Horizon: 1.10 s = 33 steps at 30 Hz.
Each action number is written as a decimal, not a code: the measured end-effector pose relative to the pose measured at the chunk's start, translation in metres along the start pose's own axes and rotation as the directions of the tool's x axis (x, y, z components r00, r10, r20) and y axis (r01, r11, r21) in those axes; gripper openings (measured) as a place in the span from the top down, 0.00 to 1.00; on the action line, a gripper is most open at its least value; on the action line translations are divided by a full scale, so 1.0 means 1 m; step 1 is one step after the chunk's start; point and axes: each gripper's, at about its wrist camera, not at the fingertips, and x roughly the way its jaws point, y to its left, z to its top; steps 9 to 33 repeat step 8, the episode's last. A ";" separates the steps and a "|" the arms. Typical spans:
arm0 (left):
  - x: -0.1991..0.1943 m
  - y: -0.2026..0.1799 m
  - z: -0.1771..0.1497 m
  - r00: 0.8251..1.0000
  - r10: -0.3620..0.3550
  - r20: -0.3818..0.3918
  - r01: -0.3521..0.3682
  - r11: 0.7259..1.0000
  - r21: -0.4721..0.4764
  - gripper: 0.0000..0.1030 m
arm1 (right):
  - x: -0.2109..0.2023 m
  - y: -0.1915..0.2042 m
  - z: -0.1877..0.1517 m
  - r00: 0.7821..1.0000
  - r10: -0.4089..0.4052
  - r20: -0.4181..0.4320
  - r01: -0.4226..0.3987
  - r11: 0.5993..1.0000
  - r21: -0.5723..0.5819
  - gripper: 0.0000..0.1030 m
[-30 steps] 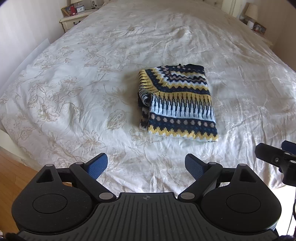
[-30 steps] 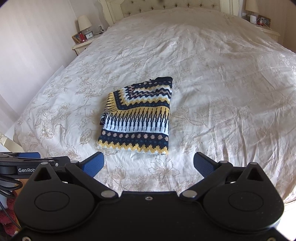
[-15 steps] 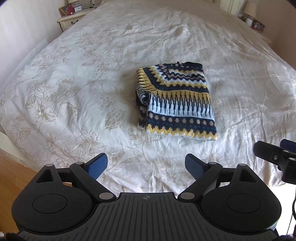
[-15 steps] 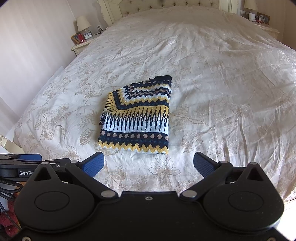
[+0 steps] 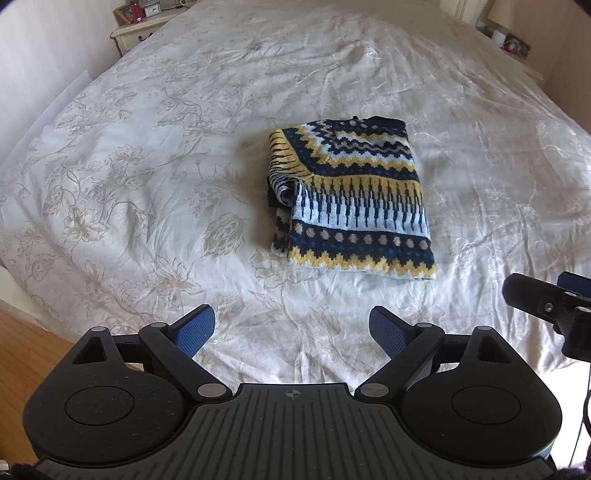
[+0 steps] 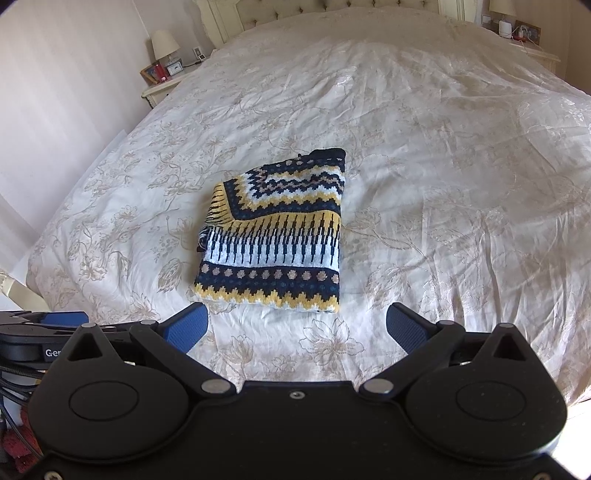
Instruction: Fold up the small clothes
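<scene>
In the left wrist view, a nightstand (image 5: 142,31) is sitting at the upper left of the frame, beside the bed (image 5: 147,155), whose cream floral cover is filling most of the picture. The left gripper (image 5: 291,328) is hanging at the bottom centre with its blue pads spread wide and nothing between them. The folded patterned sweater (image 5: 351,199) is lying flat on the cover just right of centre, well apart from the pads. Part of the right gripper (image 5: 554,306) is showing at the right edge.

In the right wrist view, a lamp (image 6: 165,44) is standing at the upper left, and the sweater (image 6: 277,236) is lying near the centre. The right gripper (image 6: 297,326) is sitting at the bottom, released, its jaws standing apart over bare cover.
</scene>
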 end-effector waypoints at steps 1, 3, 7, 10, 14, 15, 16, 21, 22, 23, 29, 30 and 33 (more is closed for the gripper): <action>0.001 -0.001 0.001 1.000 0.000 0.001 0.000 1.000 0.004 0.11 | 0.001 0.000 0.001 1.000 0.000 -0.002 0.000 1.000 0.001 0.01; 0.002 -0.003 0.002 1.000 0.004 0.002 -0.004 1.000 0.012 0.12 | 0.004 -0.001 0.002 1.000 0.000 -0.007 0.000 1.000 0.002 0.01; 0.006 -0.005 0.006 1.000 0.003 -0.003 -0.002 1.000 0.018 0.12 | 0.009 -0.001 0.005 1.000 -0.001 -0.018 0.001 1.000 0.004 0.01; 0.008 -0.005 0.007 1.000 0.001 -0.006 -0.001 1.000 0.016 0.12 | 0.011 -0.002 0.007 1.000 -0.001 -0.021 0.001 1.000 0.004 0.01; 0.008 -0.005 0.007 1.000 0.001 -0.006 -0.001 1.000 0.016 0.12 | 0.011 -0.002 0.007 1.000 -0.001 -0.021 0.001 1.000 0.004 0.01; 0.008 -0.005 0.007 1.000 0.001 -0.006 -0.001 1.000 0.016 0.12 | 0.011 -0.002 0.007 1.000 -0.001 -0.021 0.001 1.000 0.004 0.01; 0.008 -0.005 0.007 1.000 0.001 -0.006 -0.001 1.000 0.016 0.12 | 0.011 -0.002 0.007 1.000 -0.001 -0.021 0.001 1.000 0.004 0.01; 0.008 -0.005 0.007 1.000 0.001 -0.006 -0.001 1.000 0.016 0.12 | 0.011 -0.002 0.007 1.000 -0.001 -0.021 0.001 1.000 0.004 0.01; 0.008 -0.005 0.007 1.000 0.001 -0.006 -0.001 1.000 0.016 0.12 | 0.011 -0.002 0.007 1.000 -0.001 -0.021 0.001 1.000 0.004 0.01; 0.008 -0.005 0.007 1.000 0.001 -0.006 -0.001 1.000 0.016 0.12 | 0.011 -0.002 0.007 1.000 -0.001 -0.021 0.001 1.000 0.004 0.01; 0.008 -0.005 0.007 1.000 0.001 -0.006 -0.001 1.000 0.016 0.12 | 0.011 -0.002 0.007 1.000 -0.001 -0.021 0.001 1.000 0.004 0.01; 0.008 -0.005 0.007 1.000 0.001 -0.006 -0.001 1.000 0.016 0.12 | 0.011 -0.002 0.007 1.000 -0.001 -0.021 0.001 1.000 0.004 0.01; 0.008 -0.005 0.007 1.000 0.001 -0.006 -0.001 1.000 0.016 0.12 | 0.011 -0.002 0.007 1.000 -0.001 -0.021 0.001 1.000 0.004 0.01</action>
